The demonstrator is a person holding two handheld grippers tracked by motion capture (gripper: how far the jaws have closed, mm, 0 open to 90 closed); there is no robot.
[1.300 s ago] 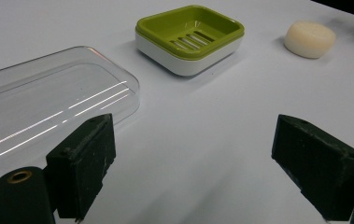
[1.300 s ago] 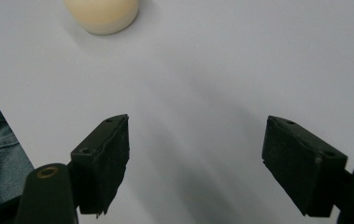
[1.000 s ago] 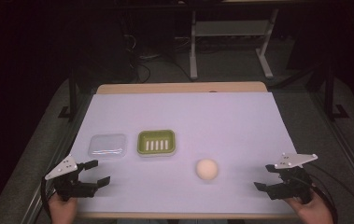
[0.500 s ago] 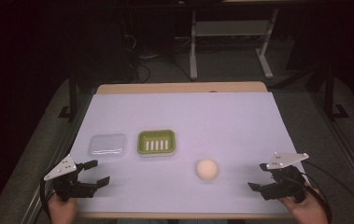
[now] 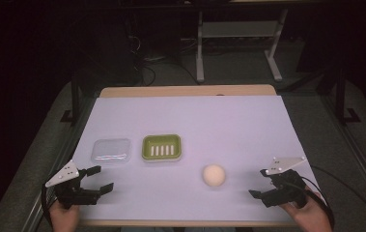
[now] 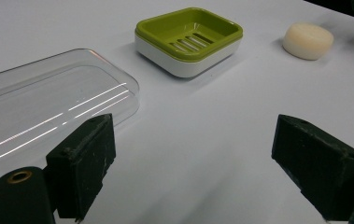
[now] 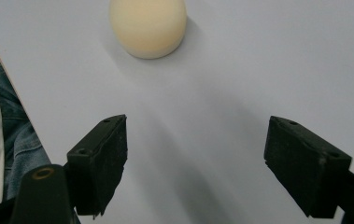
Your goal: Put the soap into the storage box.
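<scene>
From above, a smooth, round, cream soap (image 5: 214, 175) is seen on the white table (image 5: 229, 125), near the right tongs (image 5: 263, 184), whose jaws have just been opening, empty. In the left gripper view, a clear plastic lid (image 6: 48, 116) and a slotted green dish (image 6: 188, 39) are shown beyond the open, level left tongs (image 6: 193, 168). In the right gripper view, the soap lies ahead of parted jaws.
</scene>
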